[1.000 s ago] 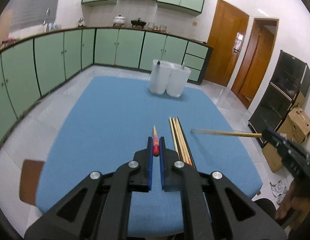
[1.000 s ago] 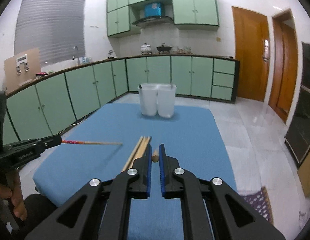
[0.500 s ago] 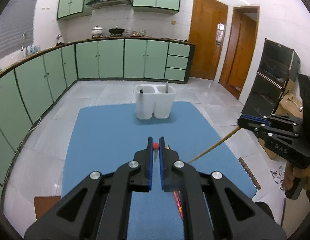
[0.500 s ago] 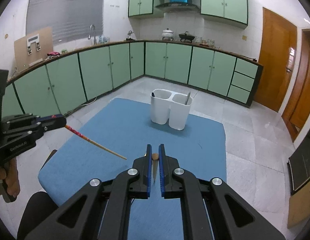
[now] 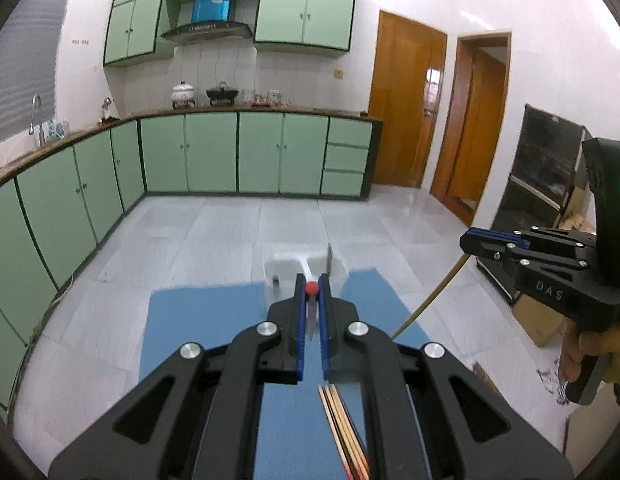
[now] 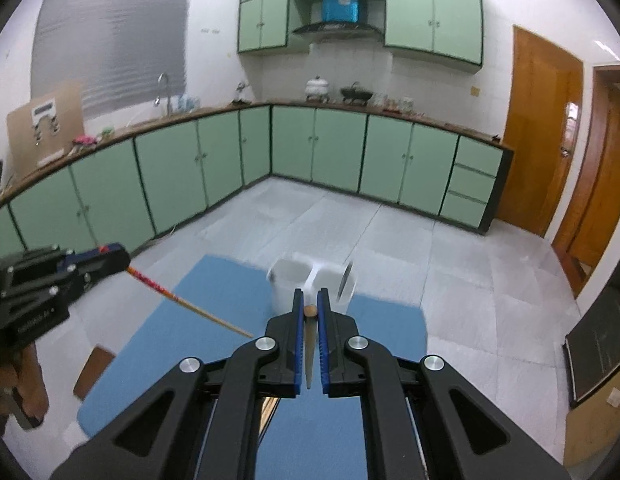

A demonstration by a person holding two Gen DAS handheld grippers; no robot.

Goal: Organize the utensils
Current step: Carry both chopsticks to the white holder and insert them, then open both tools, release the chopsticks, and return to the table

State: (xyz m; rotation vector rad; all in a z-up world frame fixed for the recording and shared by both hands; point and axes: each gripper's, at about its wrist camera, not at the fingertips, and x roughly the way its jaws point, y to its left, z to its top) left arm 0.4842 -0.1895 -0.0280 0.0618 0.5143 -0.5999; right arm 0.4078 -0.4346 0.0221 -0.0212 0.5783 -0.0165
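My left gripper [image 5: 311,289] is shut on a red-ended chopstick [image 5: 311,289] that hangs point-down; it also shows in the right wrist view [image 6: 182,301]. My right gripper [image 6: 310,310] is shut on a plain wooden chopstick [image 6: 310,344], seen in the left wrist view [image 5: 433,294] hanging down. Both are raised above the blue mat [image 5: 214,320]. The white two-cup utensil holder [image 6: 310,280] stands at the mat's far edge, a metal utensil [image 6: 345,278] in its right cup. Several chopsticks [image 5: 343,428] lie on the mat below my left gripper.
Green kitchen cabinets [image 5: 214,156] line the far and left walls. Wooden doors [image 5: 405,108] are at the right. A black cabinet [image 5: 545,184] and cardboard boxes stand right of the table. A brown chair seat [image 6: 92,372] shows left of the mat.
Both grippers have risen and tilted up with their chopsticks, which now hang steeply downward. The holder looks lower and nearer in both views.
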